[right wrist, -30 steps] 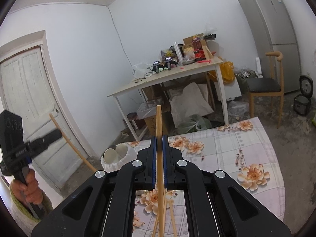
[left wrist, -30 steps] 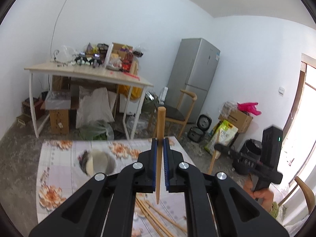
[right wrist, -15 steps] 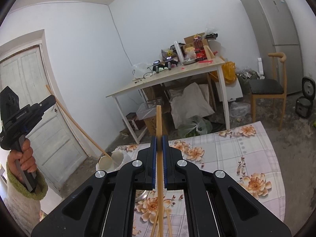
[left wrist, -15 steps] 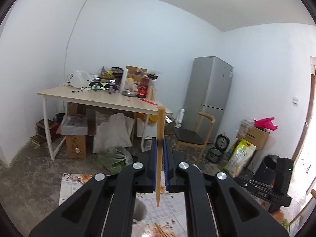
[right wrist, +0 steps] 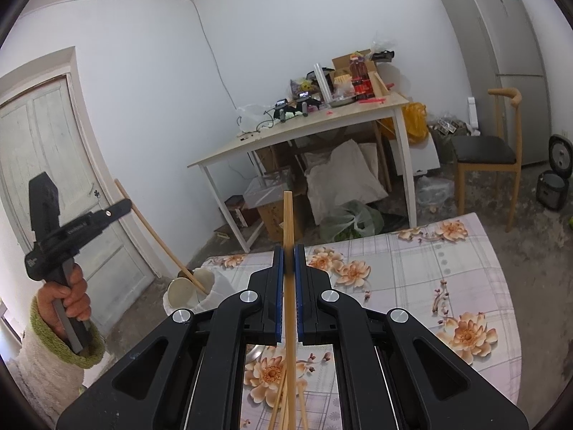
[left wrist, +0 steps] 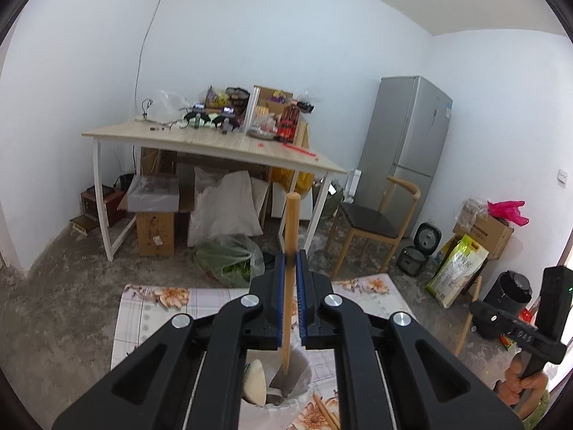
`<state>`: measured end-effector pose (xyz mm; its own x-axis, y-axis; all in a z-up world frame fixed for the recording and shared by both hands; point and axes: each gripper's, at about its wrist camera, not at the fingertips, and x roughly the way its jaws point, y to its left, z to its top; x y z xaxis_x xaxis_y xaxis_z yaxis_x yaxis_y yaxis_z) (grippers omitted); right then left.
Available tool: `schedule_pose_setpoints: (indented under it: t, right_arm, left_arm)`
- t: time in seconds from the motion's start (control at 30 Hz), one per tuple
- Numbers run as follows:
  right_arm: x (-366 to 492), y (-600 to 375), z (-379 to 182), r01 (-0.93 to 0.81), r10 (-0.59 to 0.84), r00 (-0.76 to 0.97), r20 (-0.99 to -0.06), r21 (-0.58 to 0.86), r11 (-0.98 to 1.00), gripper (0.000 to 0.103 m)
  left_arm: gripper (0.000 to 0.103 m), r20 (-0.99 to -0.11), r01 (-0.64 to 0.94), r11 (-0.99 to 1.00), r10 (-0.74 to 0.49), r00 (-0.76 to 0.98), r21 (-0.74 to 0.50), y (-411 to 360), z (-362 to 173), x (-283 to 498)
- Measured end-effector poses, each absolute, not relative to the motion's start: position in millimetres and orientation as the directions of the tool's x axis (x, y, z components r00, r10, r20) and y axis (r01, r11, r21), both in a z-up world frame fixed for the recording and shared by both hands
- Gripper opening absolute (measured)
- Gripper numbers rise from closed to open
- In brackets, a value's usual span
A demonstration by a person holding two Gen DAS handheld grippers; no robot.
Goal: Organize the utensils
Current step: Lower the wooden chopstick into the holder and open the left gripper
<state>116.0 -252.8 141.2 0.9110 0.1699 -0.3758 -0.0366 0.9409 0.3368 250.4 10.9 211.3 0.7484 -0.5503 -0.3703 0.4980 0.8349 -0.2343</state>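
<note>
The left tool [left wrist: 289,268] pinches a wooden chopstick [left wrist: 290,251] between its blue pads; the stick's lower tip hangs inside the white cup [left wrist: 297,372]. That cup stands at the far left corner of the table [right wrist: 412,261] with the flowered cloth, and a pale spoon [left wrist: 255,381] leans inside it. The right tool [right wrist: 289,265] is pressed together on a second chopstick [right wrist: 288,222], held upright over the near edge. More loose chopsticks [right wrist: 286,405] lie on the cloth there, under the right tool. A hand [right wrist: 70,295] in a green-cuffed sleeve grips the left tool's handle.
</note>
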Motion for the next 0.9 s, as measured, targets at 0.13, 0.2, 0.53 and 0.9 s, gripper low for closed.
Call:
schedule_pose_setpoints:
  t: [0.13, 0.2, 0.53, 0.9]
  right_arm:
    - [120.1, -252.8, 140.0, -0.035, 0.17, 0.909, -0.382, 0.336, 0.941, 0.004]
    - [120.0, -252.5, 139.5, -0.034, 0.171, 0.907, -0.384, 0.338, 0.94, 0.004]
    - [123.1, -252.6, 137.5, -0.035, 0.175, 0.903, -0.394, 0.338, 0.941, 0.004]
    - [120.0, -251.3, 146.1, -0.039, 0.171, 0.908, -0.383, 0.328, 0.944, 0.004]
  left_arm:
    - [0.005, -0.407, 0.502, 0.833, -0.551, 0.728, -0.23, 3.8, 195.2, 258.7]
    - [0.005, -0.428, 0.508, 0.832, -0.552, 0.716, -0.224, -2.7, 186.9, 262.1]
    - [0.006, -0.584, 0.542, 0.823, -0.526, 0.619, -0.167, -40.2, 142.9, 278.8]
    - [0.021, -0.588, 0.545, 0.81, -0.554, 0.589, -0.217, -30.7, 139.6, 273.9]
